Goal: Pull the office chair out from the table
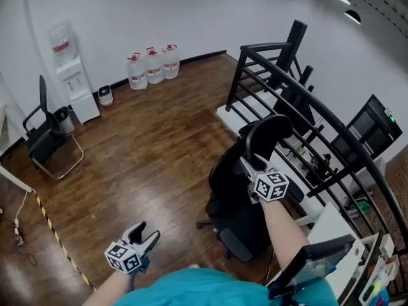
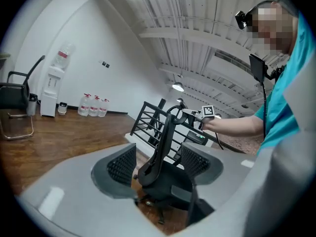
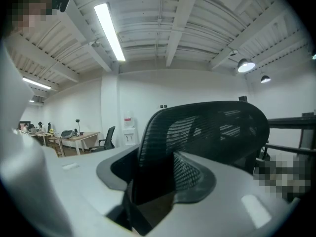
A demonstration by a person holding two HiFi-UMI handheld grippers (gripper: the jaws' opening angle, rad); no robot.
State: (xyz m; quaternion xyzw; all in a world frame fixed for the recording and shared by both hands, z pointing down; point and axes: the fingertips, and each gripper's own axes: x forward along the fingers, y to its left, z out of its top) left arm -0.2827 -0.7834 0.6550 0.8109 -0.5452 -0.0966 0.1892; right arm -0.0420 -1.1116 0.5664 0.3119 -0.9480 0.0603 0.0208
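The office chair (image 1: 237,199), black with a mesh back, stands on the wooden floor (image 1: 159,145) just beside the long white bench (image 1: 227,115) at the right, under a black metal railing (image 1: 287,81) that runs along the bench. The right gripper (image 1: 252,164) reaches level to the top of the chair's headrest, and in the right gripper view its jaws (image 3: 155,176) stand fairly wide with the curved upper edge of the mesh back (image 3: 212,127) clamped between them. The left gripper view shows this hold from the side, the right gripper (image 2: 190,113) at the top of the chair (image 2: 163,169). The left gripper (image 1: 146,232) hangs low near the person's body, well apart from the chair; its jaws (image 2: 158,162) are spread and hold nothing. Farther out, three water bottles (image 1: 153,65) line the far wall, near a white water dispenser (image 1: 76,88), and a second dark chair (image 1: 44,132) sits at the left.
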